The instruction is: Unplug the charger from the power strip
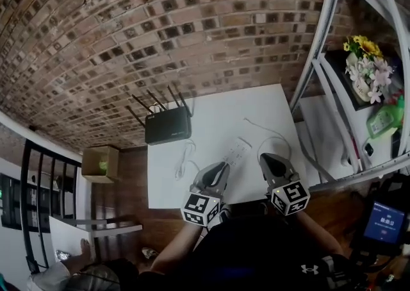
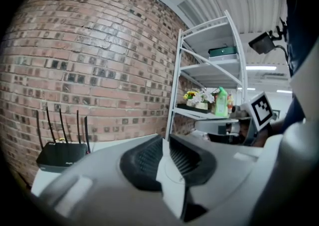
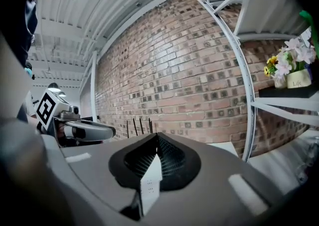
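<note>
A white power strip (image 1: 237, 152) lies on the white table (image 1: 256, 107) with thin white cables looping around it. I cannot pick out the charger on it at this size. Both grippers hang above the table's near edge, short of the strip. My left gripper (image 1: 221, 166) (image 2: 165, 140) has its black ribbed pads together at the tips, and I see nothing between them. My right gripper (image 1: 266, 157) (image 3: 157, 135) is shut and empty. Both point almost level toward the brick wall. The table surface and the strip are hidden in both gripper views.
A black router (image 1: 168, 125) (image 2: 62, 154) with antennas stands at the table's back left. A white metal shelf (image 1: 333, 59) at the right carries a flower pot (image 1: 365, 68) (image 3: 291, 68) and a green bottle (image 1: 384, 120). A cardboard box (image 1: 100, 163) sits on the floor at the left.
</note>
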{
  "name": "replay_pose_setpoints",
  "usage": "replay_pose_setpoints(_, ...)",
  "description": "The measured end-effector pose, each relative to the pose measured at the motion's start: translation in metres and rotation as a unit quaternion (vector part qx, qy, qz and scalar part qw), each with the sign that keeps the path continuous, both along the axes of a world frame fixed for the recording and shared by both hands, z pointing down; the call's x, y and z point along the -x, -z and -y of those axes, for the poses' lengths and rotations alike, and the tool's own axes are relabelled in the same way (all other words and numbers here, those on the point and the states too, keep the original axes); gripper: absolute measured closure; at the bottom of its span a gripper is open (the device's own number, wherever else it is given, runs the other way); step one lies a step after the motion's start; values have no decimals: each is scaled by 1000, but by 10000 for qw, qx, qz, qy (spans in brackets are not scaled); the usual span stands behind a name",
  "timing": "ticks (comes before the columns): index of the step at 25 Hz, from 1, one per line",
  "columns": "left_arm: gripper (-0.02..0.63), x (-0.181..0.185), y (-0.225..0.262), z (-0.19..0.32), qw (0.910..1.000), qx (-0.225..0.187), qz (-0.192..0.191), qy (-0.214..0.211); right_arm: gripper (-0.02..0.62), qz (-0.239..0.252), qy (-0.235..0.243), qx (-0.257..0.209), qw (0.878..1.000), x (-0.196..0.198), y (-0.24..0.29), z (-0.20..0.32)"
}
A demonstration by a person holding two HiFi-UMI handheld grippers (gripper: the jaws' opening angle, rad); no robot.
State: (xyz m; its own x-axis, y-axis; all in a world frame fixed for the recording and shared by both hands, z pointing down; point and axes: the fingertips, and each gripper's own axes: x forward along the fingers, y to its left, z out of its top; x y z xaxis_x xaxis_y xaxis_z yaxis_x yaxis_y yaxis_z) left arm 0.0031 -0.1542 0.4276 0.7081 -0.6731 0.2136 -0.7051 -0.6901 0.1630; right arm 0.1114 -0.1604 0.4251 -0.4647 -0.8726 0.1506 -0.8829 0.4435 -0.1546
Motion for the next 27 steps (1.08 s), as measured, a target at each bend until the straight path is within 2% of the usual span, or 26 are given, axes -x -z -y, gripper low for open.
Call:
replay_pose_setpoints(9, 565, 0, 5, 0, 9998, 54, -172, 78, 584, -124, -40, -155, 9998, -1, 7, -6)
replay_pose_setpoints(27, 564, -5, -2, -3, 10000, 43, -46, -3, 584, -37, -121, 63, 9999, -8, -10, -7)
